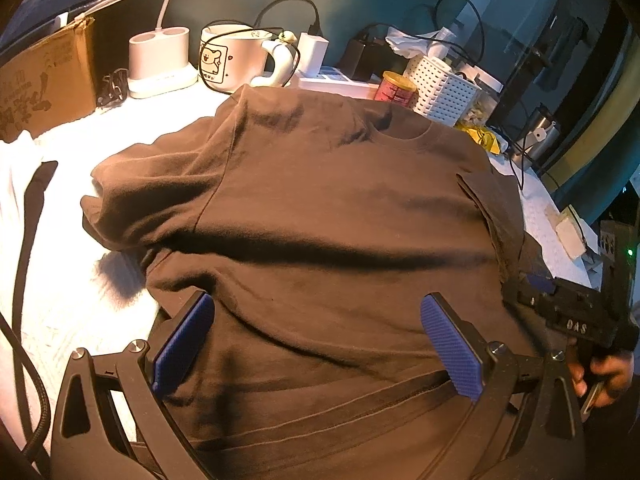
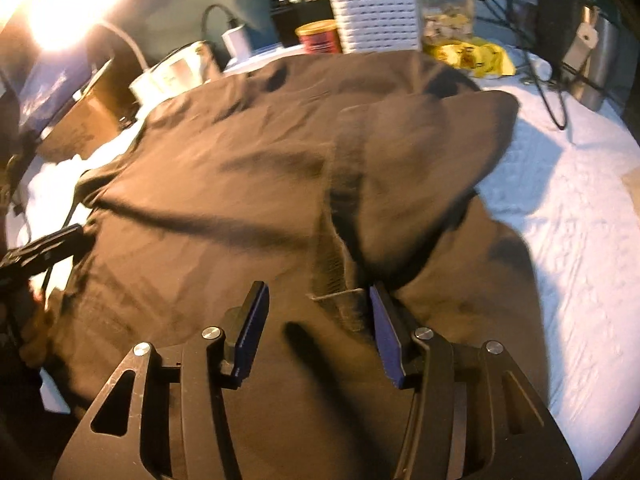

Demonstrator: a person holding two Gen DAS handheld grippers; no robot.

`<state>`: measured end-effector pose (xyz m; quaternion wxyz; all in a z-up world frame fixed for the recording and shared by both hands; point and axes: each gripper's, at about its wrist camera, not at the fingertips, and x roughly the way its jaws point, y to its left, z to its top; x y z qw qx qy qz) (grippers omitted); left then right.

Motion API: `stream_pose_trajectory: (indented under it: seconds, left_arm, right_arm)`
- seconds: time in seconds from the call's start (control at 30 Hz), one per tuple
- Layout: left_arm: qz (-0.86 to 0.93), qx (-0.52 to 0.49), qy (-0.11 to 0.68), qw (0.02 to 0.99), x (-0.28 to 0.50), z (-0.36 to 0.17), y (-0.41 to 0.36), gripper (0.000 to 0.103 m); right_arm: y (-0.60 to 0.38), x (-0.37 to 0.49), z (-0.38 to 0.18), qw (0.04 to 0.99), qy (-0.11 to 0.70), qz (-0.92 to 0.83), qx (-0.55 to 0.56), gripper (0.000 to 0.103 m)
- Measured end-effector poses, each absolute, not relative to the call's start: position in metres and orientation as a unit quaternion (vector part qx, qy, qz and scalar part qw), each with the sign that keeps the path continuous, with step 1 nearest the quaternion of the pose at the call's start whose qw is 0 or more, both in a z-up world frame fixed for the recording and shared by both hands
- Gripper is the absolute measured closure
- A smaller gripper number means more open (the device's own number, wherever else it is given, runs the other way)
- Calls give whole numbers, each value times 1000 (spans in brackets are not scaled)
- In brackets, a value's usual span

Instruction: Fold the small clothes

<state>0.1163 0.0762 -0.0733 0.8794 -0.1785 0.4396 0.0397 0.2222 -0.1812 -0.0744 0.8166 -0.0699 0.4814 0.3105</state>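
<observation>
I see the white quilted tabletop carrying the dark brown cotton T-shirt across its middle, neckline toward the cluttered far edge. My left gripper stands wide over the hem; my right gripper is spread, nothing clamped.

Left tool and right tool both gape, tilted downward.

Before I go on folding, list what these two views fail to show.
- Left wrist view: the brown T-shirt has its hem cut off by the bottom edge, behind the open left gripper.
- Left wrist view: the right gripper is cut off by the right edge; its fingers are unseen.
- Right wrist view: motion blur smears the folded sleeve.
- Right wrist view: lamp glare washes out the top left corner.
</observation>
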Motion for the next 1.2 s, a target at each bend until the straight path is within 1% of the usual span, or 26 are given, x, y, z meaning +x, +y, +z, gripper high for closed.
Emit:
stream_pose_trajectory:
  seconds: [0.07, 0.17, 0.27, 0.4, 0.53, 0.67, 0.83, 1.0, 1.03, 1.07, 1.1, 1.13, 1.2]
  left_arm:
    - [37, -177, 440, 880, 115, -74, 75, 1]
    - [33, -177, 439, 880, 114, -74, 75, 1]
    - [33, -179, 436, 881, 114, -73, 79, 1]
    - [35, -174, 430, 885, 114, -69, 84, 1]
    - [43, -171, 423, 889, 119, -65, 94, 1]
    - [54, -173, 424, 887, 124, -66, 102, 1]
    - [67, -172, 429, 885, 133, -69, 107, 1]
    - [73, -166, 439, 880, 145, -74, 107, 1]
    - [72, -166, 440, 879, 147, -75, 107, 1]
    - [71, -164, 443, 879, 149, -76, 107, 1]
    - [71, -163, 444, 878, 151, -77, 107, 1]
    - [71, -162, 446, 878, 152, -78, 107, 1]
    - [70, -163, 448, 876, 155, -80, 108, 1]
  right_arm:
    - [-175, 209, -73, 807, 485, 330, -74, 50]
    - [-162, 189, -70, 796, 483, 348, -110, 50]
    - [-163, 183, -58, 811, 459, 343, -121, 50]
    - [-185, 214, -44, 848, 438, 282, -97, 50]
    - [-220, 262, -39, 875, 434, 208, -50, 50]
    - [-240, 298, -47, 885, 432, 164, -49, 50]
    - [-246, 331, -59, 881, 439, 169, -52, 50]
    - [-230, 352, -77, 868, 455, 186, -72, 55]
    - [-228, 353, -79, 866, 457, 189, -72, 61]
    - [-224, 356, -81, 862, 461, 197, -74, 74]
    - [-219, 358, -82, 861, 459, 203, -80, 82]
    - [-215, 360, -81, 862, 454, 208, -89, 96]
    - [-205, 361, -73, 871, 430, 210, -111, 99]
